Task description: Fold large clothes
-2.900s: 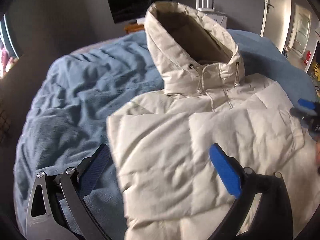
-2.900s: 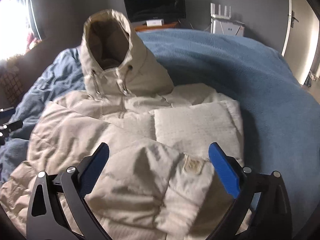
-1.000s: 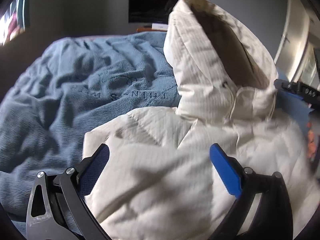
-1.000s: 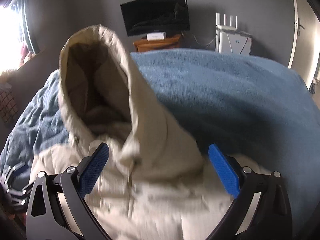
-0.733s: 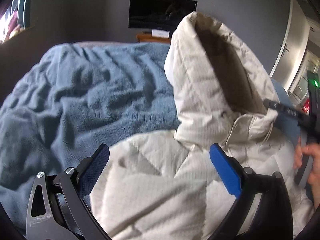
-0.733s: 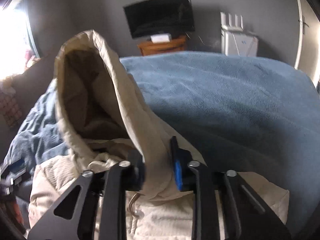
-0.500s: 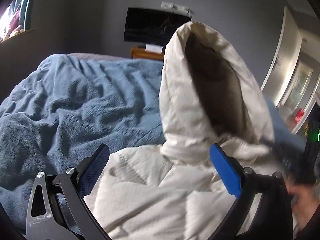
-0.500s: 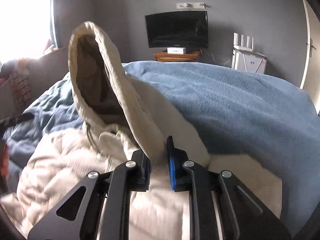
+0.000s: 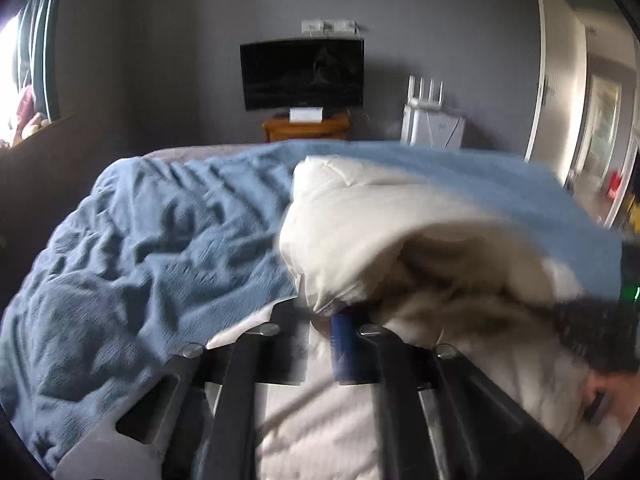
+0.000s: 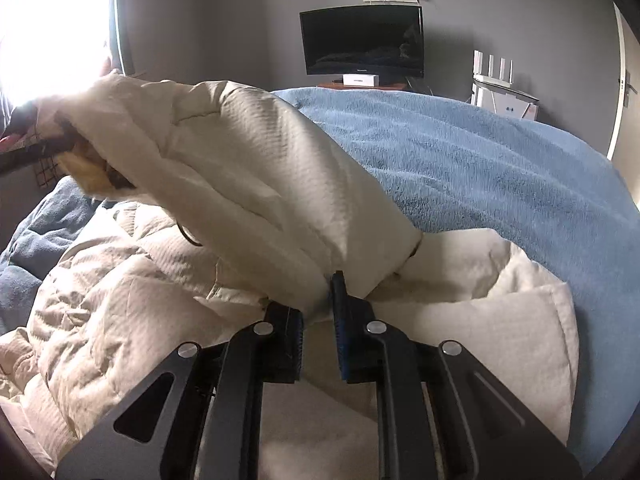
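A cream hooded puffer jacket (image 10: 100,300) lies on a blue blanket (image 9: 160,240). Its hood (image 9: 380,220) is tipped over, stretched sideways between both grippers. My left gripper (image 9: 320,320) has its jaws closing tight on the hood's left edge, with fabric pinched between the pads. At the opposite side of the hood (image 10: 248,160), my right gripper (image 10: 318,300) is shut on the edge near a drawcord. The right gripper shows as a dark blur (image 9: 592,328) at the right of the left wrist view, above a hand (image 9: 604,392). The left gripper (image 10: 32,152) appears dark at the far left of the right wrist view.
The blue blanket (image 10: 480,160) covers the whole bed, rumpled on the left and smooth on the right. Beyond the bed stand a dark TV (image 9: 302,72) on a wooden stand (image 9: 306,128) and a white router unit (image 10: 500,96). A door (image 9: 556,80) is at the right; a bright window (image 10: 52,20) lies left.
Both grippers went from wide open to shut on the hood's two side edges. The hood, which stood upright, now lies tipped over and pulled out between them.
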`<state>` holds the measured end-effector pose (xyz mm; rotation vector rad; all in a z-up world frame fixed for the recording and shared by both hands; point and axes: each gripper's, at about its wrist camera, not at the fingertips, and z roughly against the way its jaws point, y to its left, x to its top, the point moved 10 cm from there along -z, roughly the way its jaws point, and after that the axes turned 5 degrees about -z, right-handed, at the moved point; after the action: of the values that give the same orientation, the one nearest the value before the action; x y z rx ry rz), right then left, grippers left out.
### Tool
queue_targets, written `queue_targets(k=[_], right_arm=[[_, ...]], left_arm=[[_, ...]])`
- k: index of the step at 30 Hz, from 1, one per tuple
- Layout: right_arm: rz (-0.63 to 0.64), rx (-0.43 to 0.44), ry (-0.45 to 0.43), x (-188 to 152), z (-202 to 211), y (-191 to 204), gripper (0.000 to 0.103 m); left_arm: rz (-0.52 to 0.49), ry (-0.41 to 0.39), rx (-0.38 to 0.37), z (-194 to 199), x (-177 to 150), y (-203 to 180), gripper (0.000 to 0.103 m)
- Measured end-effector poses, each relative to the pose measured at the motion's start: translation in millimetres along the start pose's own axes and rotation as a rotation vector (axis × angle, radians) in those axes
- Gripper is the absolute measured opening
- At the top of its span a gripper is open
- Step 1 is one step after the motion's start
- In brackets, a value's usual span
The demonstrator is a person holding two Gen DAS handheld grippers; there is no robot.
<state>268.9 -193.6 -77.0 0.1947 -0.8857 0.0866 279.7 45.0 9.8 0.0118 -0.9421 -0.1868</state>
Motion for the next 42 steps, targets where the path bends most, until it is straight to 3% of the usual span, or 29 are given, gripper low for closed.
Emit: queue_targets(k=[3, 5, 6, 7, 12, 18, 22, 24, 30, 31, 33, 34, 37, 39, 42], right_arm=[[-0.025, 0.003, 0.027, -10, 7, 2, 0.023], [-0.048, 0.031, 0.040, -16, 17, 4, 0.038], [-0.051, 0.039, 0.038, -16, 23, 4, 0.053], [-0.047, 0.047, 0.024, -17, 34, 7, 0.061], [-0.018, 0.084, -0.024, -22, 76, 28, 0.064], [0.016, 0.127, -0.069, -24, 101, 64, 0.064], [0.033, 0.024, -0.021, -13, 76, 76, 0.064], [0.008, 0.022, 0.002, -7, 59, 79, 0.064], [-0.041, 0.030, 0.159, -23, -1, 86, 0.064], [-0.041, 0.024, 0.170, -25, -5, 87, 0.064], [-0.053, 0.031, 0.170, -27, -5, 87, 0.064], [-0.060, 0.038, 0.162, -28, -1, 87, 0.064], [-0.082, 0.064, 0.144, -30, 8, 85, 0.064], [-0.086, 0.070, 0.165, -36, 6, 84, 0.064], [-0.084, 0.080, 0.172, -43, 5, 85, 0.064]], left_arm=[[-0.013, 0.022, -0.015, 17, -24, -2, 0.007], [0.001, 0.044, -0.043, 27, -42, -4, 0.007], [0.010, 0.059, -0.059, 33, -52, -5, 0.007], [0.013, 0.068, -0.068, 36, -59, -7, 0.007], [0.014, 0.143, -0.129, 46, -107, -25, 0.007], [0.001, 0.211, -0.139, 30, -134, -28, 0.007], [0.078, 0.268, -0.164, 12, -149, -16, 0.000], [0.117, 0.271, -0.177, 8, -149, -10, 0.000], [0.115, 0.233, -0.200, 15, -141, -11, 0.002], [0.114, 0.219, -0.204, 19, -140, -12, 0.006], [0.107, 0.160, -0.218, 32, -131, -13, 0.041], [0.106, 0.128, -0.221, 37, -126, -13, 0.047], [0.106, 0.054, -0.216, 51, -111, -12, 0.055], [0.115, 0.002, -0.197, 59, -99, -8, 0.066], [0.090, -0.088, -0.154, 73, -74, -5, 0.067]])
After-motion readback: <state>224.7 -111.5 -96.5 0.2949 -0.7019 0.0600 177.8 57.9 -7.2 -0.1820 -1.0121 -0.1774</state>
